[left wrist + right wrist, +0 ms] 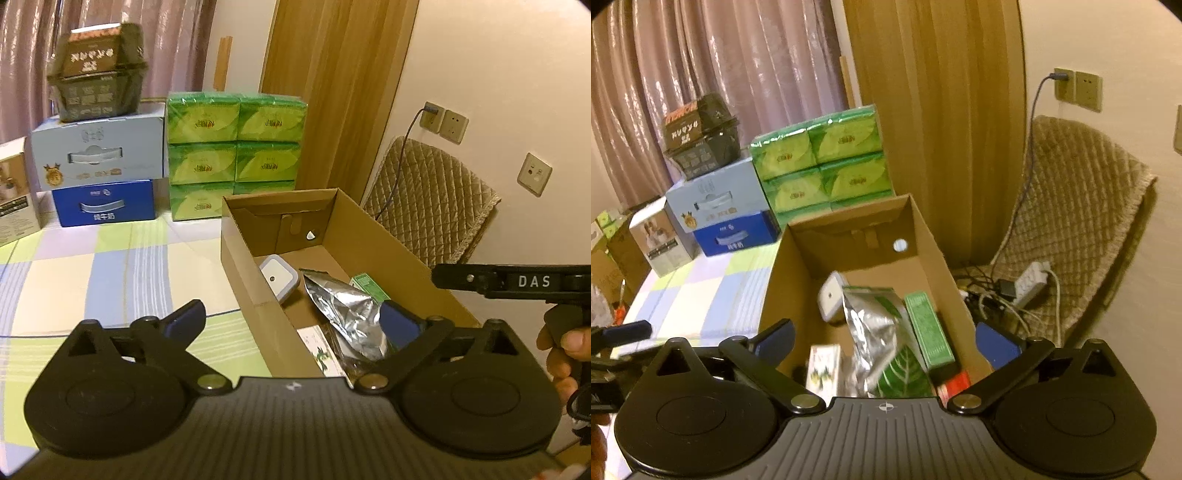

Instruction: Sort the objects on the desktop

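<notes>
Left wrist view shows the sorting looking nearly finished: a silver foil pouch [345, 314], green packet [369, 286] and white case [279, 277] lie inside the cardboard box [369, 236], while left tongs [291, 321] and right tongs [886, 338] stand wide apart, holding nothing.

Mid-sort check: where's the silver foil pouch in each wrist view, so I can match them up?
Left wrist: silver foil pouch lies in the cardboard box, right of centre, by the right blue pad.
Right wrist: silver foil pouch sits centre, in the cardboard box, left of the green carton.
Shared landmark: green tissue packs behind the box.
</notes>
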The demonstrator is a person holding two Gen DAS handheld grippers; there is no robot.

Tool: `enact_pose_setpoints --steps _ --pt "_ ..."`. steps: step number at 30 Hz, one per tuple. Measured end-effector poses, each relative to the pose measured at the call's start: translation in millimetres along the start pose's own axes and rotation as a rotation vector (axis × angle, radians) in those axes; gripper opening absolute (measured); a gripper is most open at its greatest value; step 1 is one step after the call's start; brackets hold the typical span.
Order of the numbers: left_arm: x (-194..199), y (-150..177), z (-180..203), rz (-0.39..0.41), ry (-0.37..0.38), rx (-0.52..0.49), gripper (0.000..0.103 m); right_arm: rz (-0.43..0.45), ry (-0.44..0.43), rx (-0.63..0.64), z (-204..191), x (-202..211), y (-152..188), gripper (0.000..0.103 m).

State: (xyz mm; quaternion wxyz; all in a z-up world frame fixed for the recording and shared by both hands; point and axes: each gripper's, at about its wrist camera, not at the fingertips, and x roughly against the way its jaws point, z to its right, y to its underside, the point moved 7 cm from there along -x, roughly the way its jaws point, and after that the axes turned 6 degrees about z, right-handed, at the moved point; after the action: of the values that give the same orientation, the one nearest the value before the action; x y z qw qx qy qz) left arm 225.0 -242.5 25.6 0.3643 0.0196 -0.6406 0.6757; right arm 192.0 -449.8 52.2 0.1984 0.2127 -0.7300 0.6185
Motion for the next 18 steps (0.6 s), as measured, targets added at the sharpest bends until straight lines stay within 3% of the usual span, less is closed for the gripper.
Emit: enact_pose_setpoints --steps 9,18 --pt "58 21 6 0.0 -0.059 0.052 0.102 -0.096 0.039 0.022 -1 50 51 0.101" --pt "105 56 16 -0.051 -0.089 0.115 0.102 -0.094 0.045 -0.052 -13 104 81 0.101"
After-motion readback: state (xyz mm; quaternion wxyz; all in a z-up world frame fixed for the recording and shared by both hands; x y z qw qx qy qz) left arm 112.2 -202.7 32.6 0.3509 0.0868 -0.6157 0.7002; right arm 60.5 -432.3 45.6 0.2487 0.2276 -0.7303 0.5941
